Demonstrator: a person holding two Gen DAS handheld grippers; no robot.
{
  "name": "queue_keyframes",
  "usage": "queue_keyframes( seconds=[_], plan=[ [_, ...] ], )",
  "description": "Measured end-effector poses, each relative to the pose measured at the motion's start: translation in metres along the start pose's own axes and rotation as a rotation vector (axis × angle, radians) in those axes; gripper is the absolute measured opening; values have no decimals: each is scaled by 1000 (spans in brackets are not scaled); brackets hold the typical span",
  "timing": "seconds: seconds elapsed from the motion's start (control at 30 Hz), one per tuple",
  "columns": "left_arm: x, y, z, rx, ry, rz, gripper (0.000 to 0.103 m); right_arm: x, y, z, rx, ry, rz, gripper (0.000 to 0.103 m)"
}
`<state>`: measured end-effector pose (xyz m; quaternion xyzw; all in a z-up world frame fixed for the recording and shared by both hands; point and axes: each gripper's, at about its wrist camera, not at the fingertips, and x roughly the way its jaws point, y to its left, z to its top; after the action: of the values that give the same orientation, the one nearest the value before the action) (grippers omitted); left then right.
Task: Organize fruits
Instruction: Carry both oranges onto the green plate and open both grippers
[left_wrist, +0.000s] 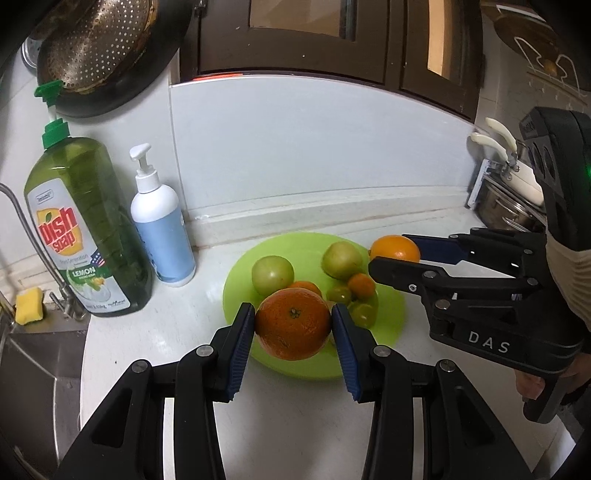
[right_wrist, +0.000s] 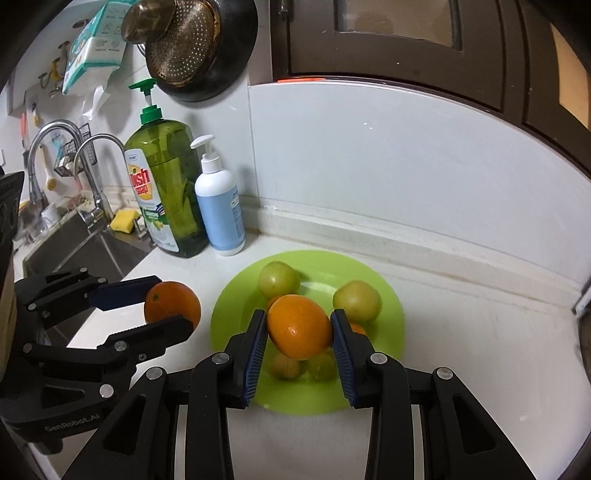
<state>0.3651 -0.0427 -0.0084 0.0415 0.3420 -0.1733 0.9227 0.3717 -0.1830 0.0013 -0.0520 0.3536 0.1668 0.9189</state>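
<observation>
While each gripper is clamped on a fruit, a dark orange (left_wrist: 293, 328) is held between the pads of the left gripper (left_wrist: 293, 325), and a paler orange (right_wrist: 299, 326) is held by the right gripper (right_wrist: 299, 330), both above the near part of the green plate (left_wrist: 314, 369). Farther in, two green fruits (left_wrist: 272, 275) and smaller ones, partly hidden and perhaps tangerines, lie on the plate. Against the far left wall stand a dish soap bottle (left_wrist: 88, 225) and a white pump bottle (left_wrist: 162, 229).

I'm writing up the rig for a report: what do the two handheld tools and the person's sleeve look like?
Both tools are matte black linkages with silver rivets and ribbed blue pads. The left tool is lettered "GenRobot.AI"; the right tool reads "DAS", with a green light on its housing. A ribbed beige sleeve cuff shows behind it.
</observation>
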Motion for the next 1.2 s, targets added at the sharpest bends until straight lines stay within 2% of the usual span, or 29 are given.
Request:
queue_keyframes(
  seconds=[0.57, 0.93, 1.2],
  plan=[
    [72, 16, 4, -2, 104, -18, 42, 85, -21, 27, 11, 73, 16, 36],
    [93, 21, -1, -8, 147, -33, 42, 127, -29, 25, 23, 127, 3, 36],
    [99, 20, -4, -14, 160, -42, 42, 137, -28, 26, 23, 141, 3, 36]
  ],
)
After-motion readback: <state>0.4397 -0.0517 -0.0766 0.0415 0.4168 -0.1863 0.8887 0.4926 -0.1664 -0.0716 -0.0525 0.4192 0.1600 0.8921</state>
